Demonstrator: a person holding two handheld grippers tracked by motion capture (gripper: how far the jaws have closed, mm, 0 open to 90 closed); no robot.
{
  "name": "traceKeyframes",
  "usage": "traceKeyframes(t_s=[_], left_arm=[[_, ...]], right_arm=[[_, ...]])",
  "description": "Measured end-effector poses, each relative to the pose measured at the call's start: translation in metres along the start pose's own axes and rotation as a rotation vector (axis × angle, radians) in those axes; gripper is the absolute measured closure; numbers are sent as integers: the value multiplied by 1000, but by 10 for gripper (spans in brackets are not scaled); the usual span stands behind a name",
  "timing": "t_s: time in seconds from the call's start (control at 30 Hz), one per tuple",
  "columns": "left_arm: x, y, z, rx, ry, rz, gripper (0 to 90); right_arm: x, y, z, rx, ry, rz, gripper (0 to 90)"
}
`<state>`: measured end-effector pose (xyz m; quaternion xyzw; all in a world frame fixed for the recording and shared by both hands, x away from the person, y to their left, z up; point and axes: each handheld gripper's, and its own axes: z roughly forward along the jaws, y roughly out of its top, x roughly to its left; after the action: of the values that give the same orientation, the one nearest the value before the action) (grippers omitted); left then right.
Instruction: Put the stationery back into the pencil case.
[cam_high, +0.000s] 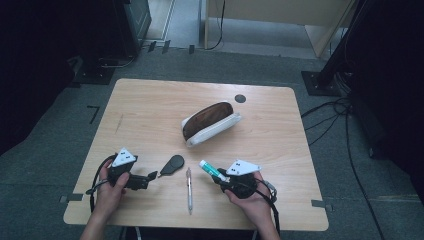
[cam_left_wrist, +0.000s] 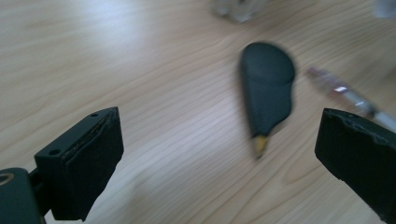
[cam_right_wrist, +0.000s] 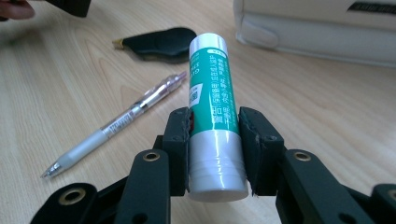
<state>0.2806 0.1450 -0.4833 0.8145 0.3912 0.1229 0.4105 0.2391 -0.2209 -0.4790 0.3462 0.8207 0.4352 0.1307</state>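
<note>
My right gripper (cam_right_wrist: 215, 135) is shut on a green and white glue stick (cam_right_wrist: 211, 107), held a little above the table; from above, the glue stick (cam_high: 211, 170) points up and left out of the right gripper (cam_high: 221, 177). My left gripper (cam_high: 152, 176) is open with nothing between its fingers (cam_left_wrist: 88, 163). Just ahead of it lies a black teardrop-shaped tool (cam_left_wrist: 267, 86) with a yellow tip, also seen from above as the black tool (cam_high: 172, 164). A clear pen (cam_high: 189, 190) lies between the two hands.
An open white pencil case (cam_high: 210, 124) with a brown inside lies at the middle of the wooden table (cam_high: 150, 105). A dark round spot (cam_high: 240, 98) sits behind it. Cables trail from both grippers toward the front edge.
</note>
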Motion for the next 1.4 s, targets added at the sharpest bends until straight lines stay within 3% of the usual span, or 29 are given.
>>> traceKeyframes(t_s=[0.03,0.07,0.1,0.13,0.23,0.4,0.57,0.6,0.67,0.8,1.03,1.2,1.4], left_arm=[[-3,4,1,-8,-15,15,14],[-13,14,5,-5,-33,65,14],[-13,14,5,-5,-33,65,14],[-18,20,7,6,-37,100,14],[-31,33,11,-1,-76,145,60],[-40,40,14,-4,-134,190,156],[-52,45,18,2,-221,284,175],[-53,45,19,5,-236,301,228],[-56,46,20,15,-243,328,246],[-63,50,24,40,-245,429,367],[-69,52,26,30,-267,501,418],[-76,50,28,53,-287,568,429],[-72,49,29,56,-317,578,468]], right_arm=[[-2,2,-2,-6,7,-5,658],[-3,5,-3,-13,17,-18,658],[-3,7,-3,-13,25,-23,658],[-3,7,-3,-13,25,-23,658],[-1,12,0,-23,64,-38,658],[3,19,5,-24,107,-82,657],[5,23,8,-28,135,-106,658],[6,24,9,-23,135,-114,658],[6,25,10,-23,144,-126,657],[6,26,11,-14,175,-131,657],[8,29,14,3,208,-153,657],[11,30,17,25,233,-173,657],[11,29,20,38,262,-184,657]])
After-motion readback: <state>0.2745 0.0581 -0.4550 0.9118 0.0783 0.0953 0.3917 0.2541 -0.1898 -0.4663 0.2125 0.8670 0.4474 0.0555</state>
